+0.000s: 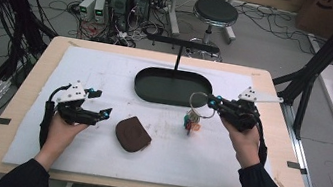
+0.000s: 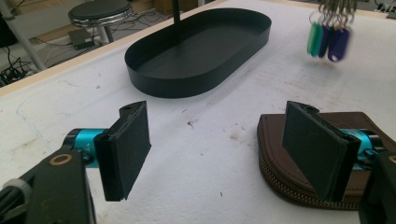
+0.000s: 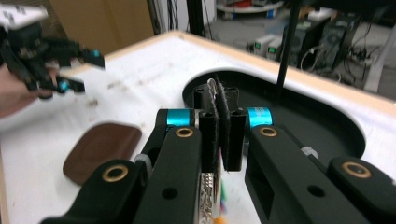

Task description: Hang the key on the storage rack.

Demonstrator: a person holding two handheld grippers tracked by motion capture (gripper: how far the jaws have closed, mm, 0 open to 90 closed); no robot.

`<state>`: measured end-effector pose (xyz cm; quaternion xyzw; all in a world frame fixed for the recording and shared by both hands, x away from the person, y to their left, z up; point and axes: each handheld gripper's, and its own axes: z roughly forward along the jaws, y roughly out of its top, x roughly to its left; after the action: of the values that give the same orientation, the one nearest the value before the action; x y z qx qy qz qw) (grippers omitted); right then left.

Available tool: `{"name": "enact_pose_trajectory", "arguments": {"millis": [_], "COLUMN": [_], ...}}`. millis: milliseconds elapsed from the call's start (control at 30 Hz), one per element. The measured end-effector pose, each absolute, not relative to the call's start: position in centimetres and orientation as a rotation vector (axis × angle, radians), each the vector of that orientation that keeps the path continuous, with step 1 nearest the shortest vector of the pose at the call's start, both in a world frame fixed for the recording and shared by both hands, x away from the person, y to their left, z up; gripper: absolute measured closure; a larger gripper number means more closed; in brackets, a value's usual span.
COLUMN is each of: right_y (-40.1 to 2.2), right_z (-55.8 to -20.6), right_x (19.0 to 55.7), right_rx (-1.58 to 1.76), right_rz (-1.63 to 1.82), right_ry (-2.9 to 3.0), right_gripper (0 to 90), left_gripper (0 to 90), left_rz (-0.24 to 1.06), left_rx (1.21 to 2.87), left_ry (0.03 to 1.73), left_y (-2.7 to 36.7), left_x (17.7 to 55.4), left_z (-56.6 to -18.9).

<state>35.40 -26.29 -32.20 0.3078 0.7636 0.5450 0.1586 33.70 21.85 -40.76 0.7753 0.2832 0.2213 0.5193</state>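
On the bench (image 1: pixel 9 149), covered by a white mat (image 1: pixel 94 153), the right claw (image 1: pixel 210 101) sits at about 3 o'clock from the mat's middle, its jaws pressed together on a metal key ring (image 1: pixel 198 101); in the right gripper view the ring's metal edge runs between the closed pads (image 3: pixel 211 135). A bunch of coloured key tags (image 1: pixel 191 123) hangs from the ring, just above the mat, near the 5 o'clock end of the black oval tray (image 1: pixel 144 90). The left claw (image 1: pixel 102 103) hovers at about 9 o'clock, jaws spread wide and holding nothing. A brown leather pouch (image 1: pixel 132 134) lies flat on the mat at 6 o'clock, just beside the left claw's tips; in the left gripper view it lies behind the right-hand pad (image 2: pixel 317 154)
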Motion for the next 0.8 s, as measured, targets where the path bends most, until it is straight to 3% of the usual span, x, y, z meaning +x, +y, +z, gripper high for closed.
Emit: {"name": "enact_pose_trajectory", "arguments": {"millis": [367,800], "right_y": [-25.6,-24.4], "right_z": [-29.0,-28.0], "right_x": [38.3,42.5], "right_rx": [0.850,0.892], "right_rz": [1.563,1.532], "right_ry": [2.096,2.026], "right_gripper": [88.5,88.5], "left_gripper": [23.8,23.7], "left_rz": [0.530,0.536], "left_rx": [1.857,1.847], "left_ry": [0.680,0.675], "left_y": [21.9,22.1], "left_x": [33.7,33.6], "left_z": [-40.8,-40.7]}}
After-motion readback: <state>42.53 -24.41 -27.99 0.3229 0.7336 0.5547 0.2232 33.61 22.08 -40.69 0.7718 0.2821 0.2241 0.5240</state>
